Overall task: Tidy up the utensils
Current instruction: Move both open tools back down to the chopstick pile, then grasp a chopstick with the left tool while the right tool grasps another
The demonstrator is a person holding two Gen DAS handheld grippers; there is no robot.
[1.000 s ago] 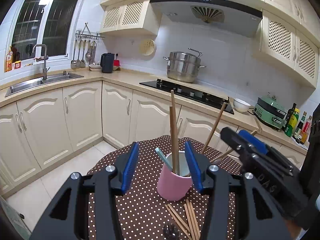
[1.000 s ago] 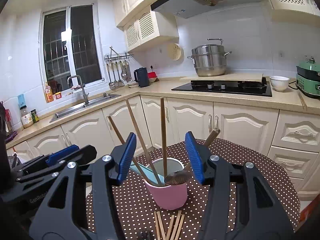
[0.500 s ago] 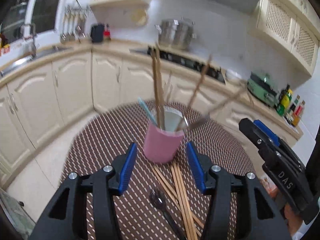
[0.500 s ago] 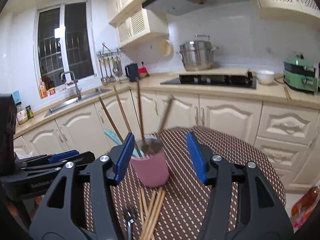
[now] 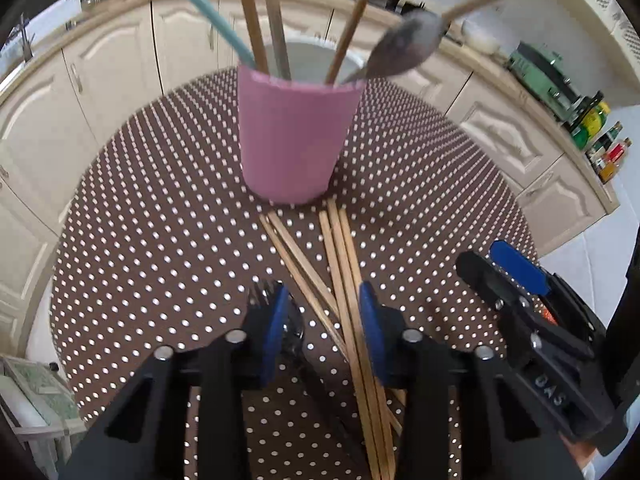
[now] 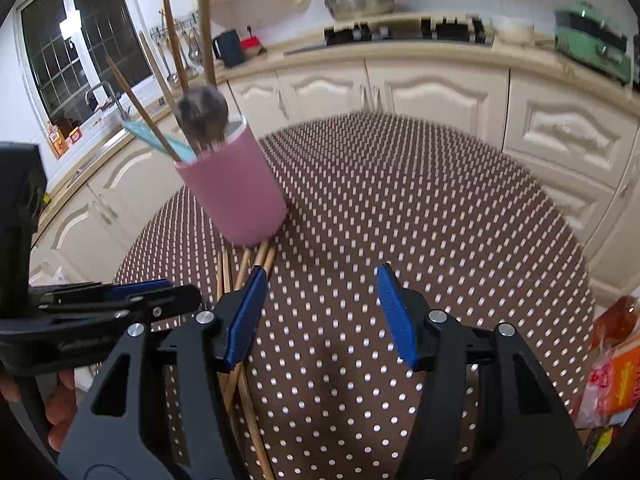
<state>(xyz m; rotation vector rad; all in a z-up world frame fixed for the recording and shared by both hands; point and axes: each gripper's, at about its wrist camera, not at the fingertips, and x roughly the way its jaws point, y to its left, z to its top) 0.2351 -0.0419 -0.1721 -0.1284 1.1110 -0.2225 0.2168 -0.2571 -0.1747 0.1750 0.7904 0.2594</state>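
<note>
A pink cup (image 5: 294, 140) (image 6: 234, 192) stands on the round dotted table (image 5: 160, 200). It holds wooden chopsticks, a teal handle (image 5: 212, 12) and a metal spoon (image 5: 408, 48). Several loose chopsticks (image 5: 340, 264) (image 6: 240, 268) lie in front of the cup. A dark fork (image 5: 260, 300) lies beside them, partly under my left finger. My left gripper (image 5: 321, 304) hovers low over the chopsticks. Its jaws are closing, with the sticks between them and the pads not pressing. My right gripper (image 6: 322, 276) is open over bare cloth, with the chopsticks under its left finger.
Cream kitchen cabinets and a counter ring the table. Bottles (image 5: 600, 144) and a green appliance (image 6: 592, 48) stand on the counter. An orange bag (image 6: 612, 360) sits past the table's right edge. A pale crate (image 5: 36, 400) is on the floor at the left.
Both grippers have dropped and tipped downward from cup height toward the tabletop. The left jaws have narrowed around the loose chopsticks. The cup and its utensils have not moved.
</note>
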